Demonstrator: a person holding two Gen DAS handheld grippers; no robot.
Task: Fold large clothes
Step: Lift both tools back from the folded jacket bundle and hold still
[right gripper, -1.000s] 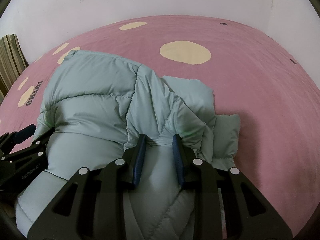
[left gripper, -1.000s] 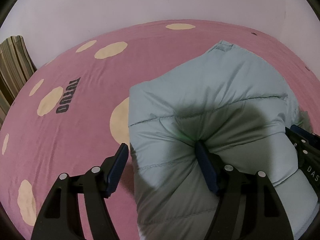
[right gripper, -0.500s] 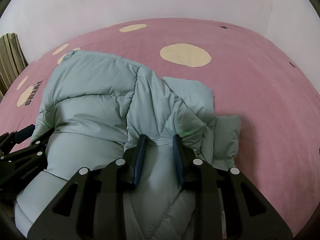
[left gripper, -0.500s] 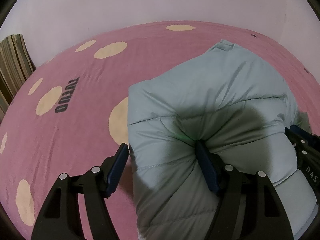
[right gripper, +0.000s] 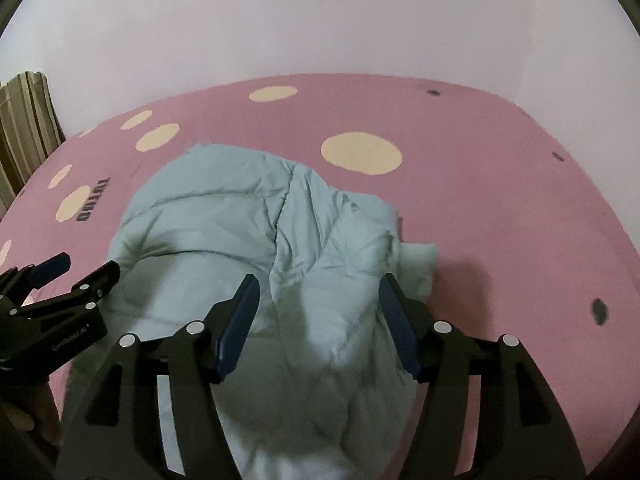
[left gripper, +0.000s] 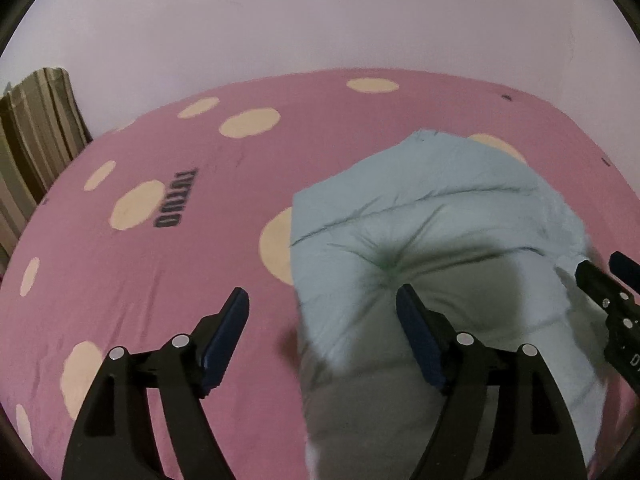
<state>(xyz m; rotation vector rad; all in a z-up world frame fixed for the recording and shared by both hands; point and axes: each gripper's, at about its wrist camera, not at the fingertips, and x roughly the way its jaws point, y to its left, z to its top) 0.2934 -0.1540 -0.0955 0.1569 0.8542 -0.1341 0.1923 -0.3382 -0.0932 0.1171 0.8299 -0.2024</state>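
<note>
Each hand-held gripper (left gripper: 322,314) (right gripper: 318,302) is black plastic with silver screws. The fingers (right gripper: 240,322) carry dark blue ribbed pads.

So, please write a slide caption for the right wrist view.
Open right gripper above a folded light-blue puffer jacket on a pink dotted bedsheet.

Pink bed (right gripper: 500,216) with cream dots, dark lettering at left; pale blue-green puffer jacket (right gripper: 256,240) bunched at frame centre.
</note>
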